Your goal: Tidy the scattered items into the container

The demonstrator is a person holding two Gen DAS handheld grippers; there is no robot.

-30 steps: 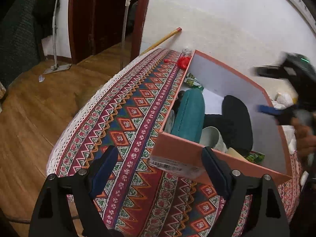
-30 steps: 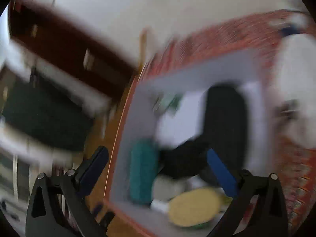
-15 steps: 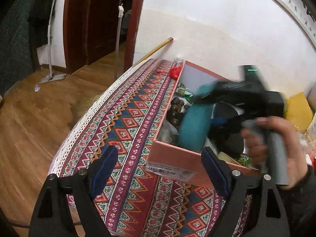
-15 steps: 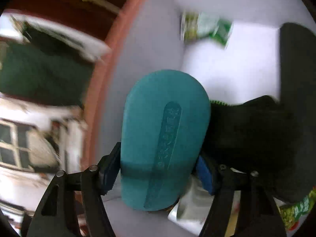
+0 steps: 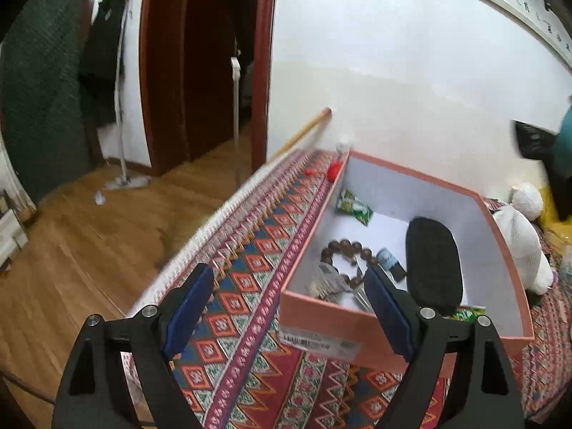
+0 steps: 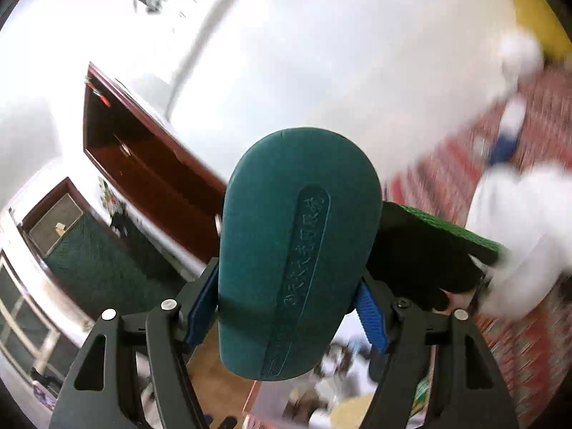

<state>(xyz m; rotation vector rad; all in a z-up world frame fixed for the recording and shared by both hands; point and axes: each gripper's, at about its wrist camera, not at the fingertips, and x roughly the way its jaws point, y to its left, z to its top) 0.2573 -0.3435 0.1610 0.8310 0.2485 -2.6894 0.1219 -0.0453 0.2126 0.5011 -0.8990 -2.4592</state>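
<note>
A pink box [image 5: 321,321] stands on a patterned tablecloth [image 5: 250,286]. Inside it lie a black oval case [image 5: 434,261], a bead bracelet [image 5: 343,246], keys [image 5: 329,282] and a green packet [image 5: 354,207]. My left gripper [image 5: 286,279] is open in front of the box's near left corner, holding nothing. My right gripper [image 6: 286,307] is shut on a teal case [image 6: 296,250], held in the air with a black cloth item [image 6: 422,261] hanging at its side. In the left wrist view the teal case [image 5: 566,132] shows at the far right edge, above the box.
A white plush toy [image 5: 522,243] lies against the box's right wall. A small red item [image 5: 334,169] sits at the box's far corner. The table's lace edge [image 5: 200,236] drops to a wooden floor on the left. A wall stands behind the box.
My right gripper went into the box, shut on the teal case and lifted it out to the right, the black cloth coming with it. The left gripper rose a little.
</note>
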